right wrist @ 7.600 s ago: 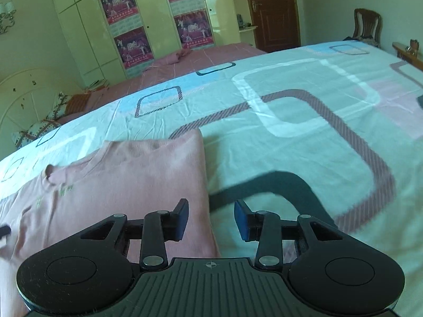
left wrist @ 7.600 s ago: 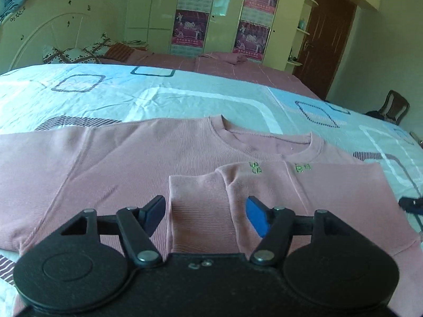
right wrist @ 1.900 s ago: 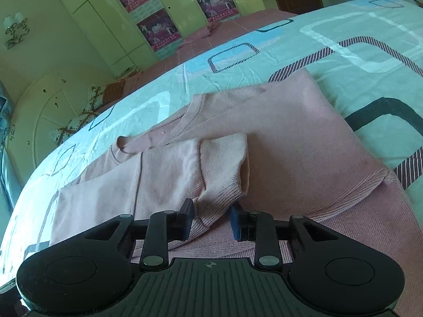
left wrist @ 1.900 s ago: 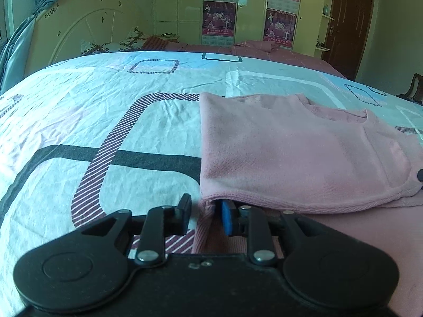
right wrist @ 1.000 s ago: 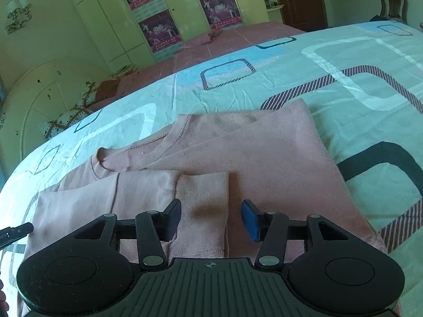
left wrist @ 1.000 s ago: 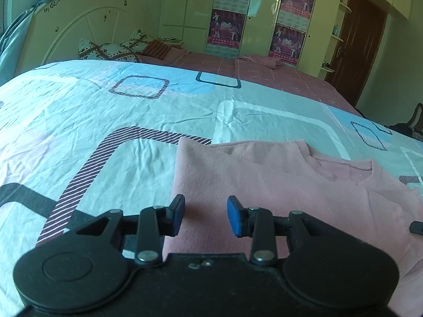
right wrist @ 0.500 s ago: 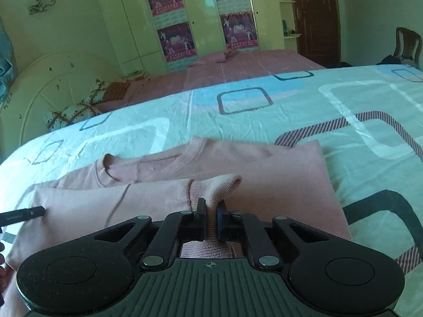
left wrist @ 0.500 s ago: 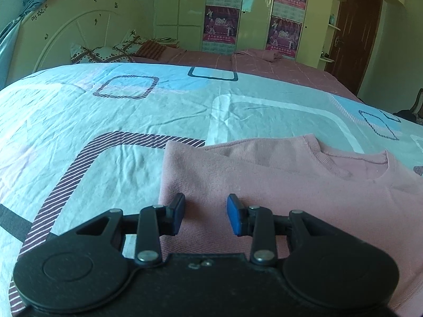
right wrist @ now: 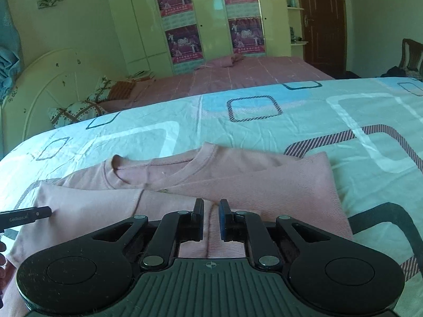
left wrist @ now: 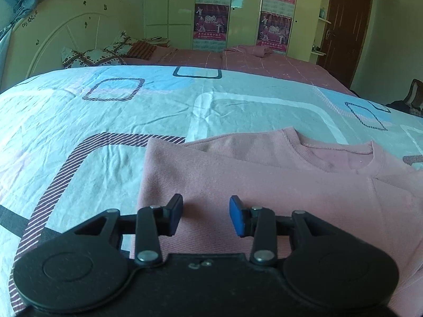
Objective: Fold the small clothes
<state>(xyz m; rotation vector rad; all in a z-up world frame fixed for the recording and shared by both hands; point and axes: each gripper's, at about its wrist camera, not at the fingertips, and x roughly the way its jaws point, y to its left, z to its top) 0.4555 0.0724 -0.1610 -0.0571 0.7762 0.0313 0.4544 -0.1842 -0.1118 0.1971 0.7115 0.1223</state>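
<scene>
A pink sweatshirt (left wrist: 264, 185) lies on the patterned bedsheet with both sides folded in over its body. My left gripper (left wrist: 205, 215) is open and empty, low over the sweatshirt's left folded edge. In the right wrist view the sweatshirt (right wrist: 264, 185) lies with its collar away from me. My right gripper (right wrist: 211, 218) is shut on the ribbed cuff (right wrist: 211, 233) of the folded-in sleeve, near the garment's middle. The tip of the left gripper (right wrist: 26, 218) shows at the left edge.
The light blue sheet (left wrist: 105, 121) with square patterns spreads around the sweatshirt on all sides. Behind it are a second bed with a pink cover (right wrist: 251, 76), pillows (left wrist: 92, 55), a white headboard, wardrobes with posters, a brown door and a chair (right wrist: 411, 55).
My right gripper closed on the sleeve cuff half a second ago and still holds it, the cuff now lying flatter. My left gripper stays open and has shifted slightly over the left fold.
</scene>
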